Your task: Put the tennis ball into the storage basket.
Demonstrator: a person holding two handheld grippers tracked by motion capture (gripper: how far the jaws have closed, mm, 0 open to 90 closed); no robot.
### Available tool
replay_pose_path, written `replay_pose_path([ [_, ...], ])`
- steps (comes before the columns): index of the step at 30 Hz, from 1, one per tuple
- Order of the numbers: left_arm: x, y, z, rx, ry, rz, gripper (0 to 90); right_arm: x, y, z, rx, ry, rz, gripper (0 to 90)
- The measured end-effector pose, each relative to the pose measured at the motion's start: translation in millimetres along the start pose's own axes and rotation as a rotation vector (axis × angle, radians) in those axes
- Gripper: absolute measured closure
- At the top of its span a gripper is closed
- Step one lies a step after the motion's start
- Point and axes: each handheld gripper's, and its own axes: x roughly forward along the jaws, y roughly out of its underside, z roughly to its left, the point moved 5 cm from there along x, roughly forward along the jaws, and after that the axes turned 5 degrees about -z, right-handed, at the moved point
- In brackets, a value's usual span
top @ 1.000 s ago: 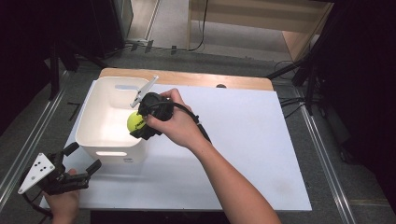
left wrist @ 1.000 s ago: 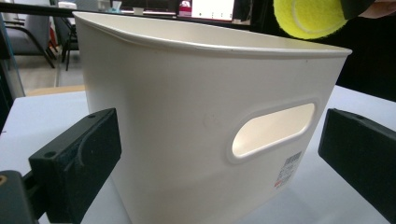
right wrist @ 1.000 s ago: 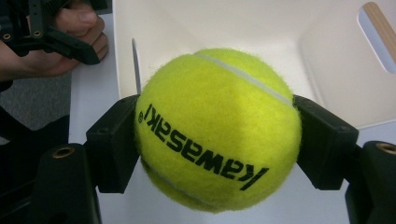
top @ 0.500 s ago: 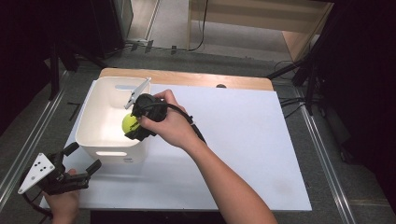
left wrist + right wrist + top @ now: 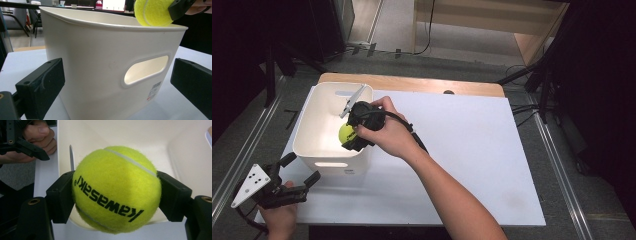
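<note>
Since the earlier frame the right gripper (image 5: 348, 140) has carried the tennis ball (image 5: 345, 133) further over the white bin (image 5: 314, 145), above its near wall. Left gripper view: the left gripper (image 5: 117, 85) fingers stand wide before the bin. Right gripper view: fingers (image 5: 60, 197) clamp the ball above the bin's rim.

Light comes from overhead: my table (image 5: 472, 145) is bright, w/ mild glare on its white top, while the room past its left & right edges drops to near black. Soft shadow sits under my arm. High view is a bit soft overall. In my left gripper view the bin (image 5: 100, 62) wall glows at its handle slot; near jaws blur. The ball (image 5: 116, 190) is sharp in my right gripper view, bkgd washed out.
</note>
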Motion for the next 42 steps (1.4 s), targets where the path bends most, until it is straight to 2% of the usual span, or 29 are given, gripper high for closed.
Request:
replay_pose_path([
  [14,0.1,0.0,0.2,-0.002,0.001,0.000,0.0,16.3,3.5,-0.2,-0.011,0.001,0.046,22.6],
  [22,0.0,0.0,0.3,-0.002,0.001,0.001,0.0,19.8,6.5,0.7,-0.016,0.007,0.082,22.2],
  [31,0.2,0.0,0.3,0.000,0.002,0.001,0.0,19.5,7.8,0.6,-0.030,0.007,0.090,21.4],
  [33,0.1,0.0,0.3,0.000,0.002,0.001,0.0,19.8,8.0,0.7,-0.030,0.007,0.089,19.9],
  [36,0.0,0.0,0.3,-0.002,0.001,0.002,0.0,16.7,6.2,0.8,-0.029,-0.006,0.058,14.5],
  [38,0.0,0.0,0.3,-0.002,0.002,0.001,0.0,13.4,5.1,1.3,-0.018,0.004,0.046,9.6],
  [42,0.1,0.0,0.3,-0.003,0.001,0.001,0.0,7.0,5.1,1.1,-0.016,0.024,0.033,9.3],
])
